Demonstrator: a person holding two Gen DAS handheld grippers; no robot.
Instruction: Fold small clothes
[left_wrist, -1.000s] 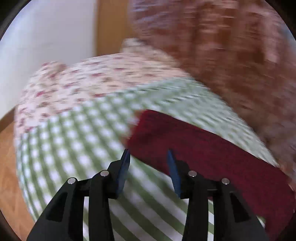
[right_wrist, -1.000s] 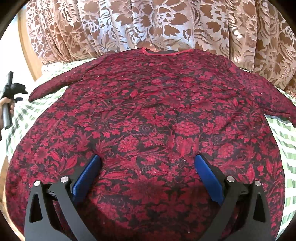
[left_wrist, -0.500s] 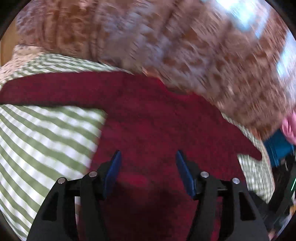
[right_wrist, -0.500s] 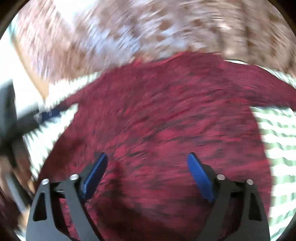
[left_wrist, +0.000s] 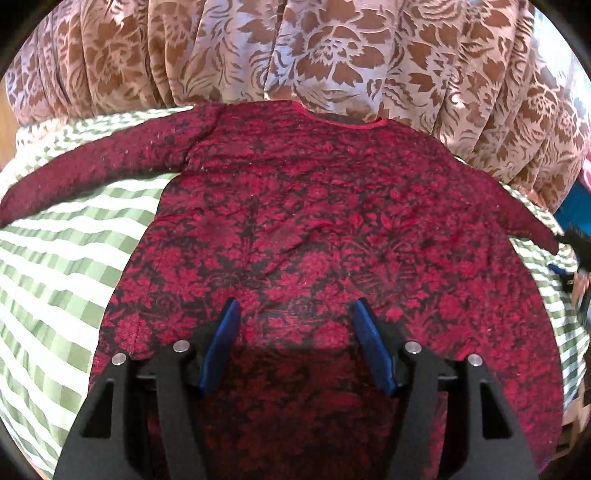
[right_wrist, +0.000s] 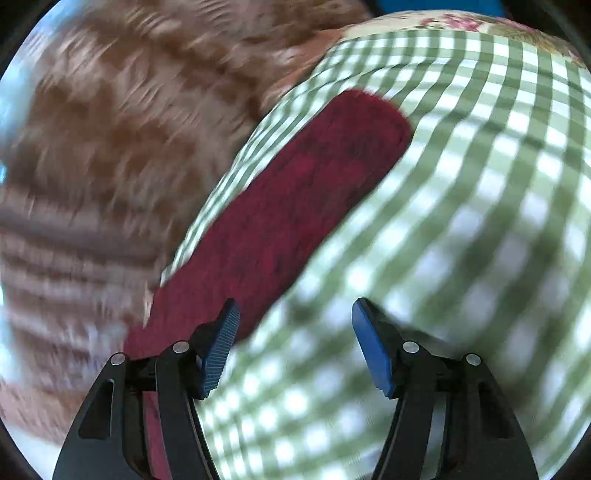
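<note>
- Left gripper (left_wrist: 293, 347), a second ago by the left sleeve, now hovers over the flat top (left_wrist: 332, 229) on the cloth (left_wrist: 55, 258); jaws just widened, empty
- Right gripper (right_wrist: 293, 347) swung to the right sleeve (right_wrist: 288, 221); jaws just narrowed, still apart, gripping nothing; sleeve fold likely next

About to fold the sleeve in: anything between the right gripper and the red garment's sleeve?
Nothing visible: the right gripper hangs open beside the dark red floral garment's sleeve, which lies uncovered on the green checked cloth.
</note>
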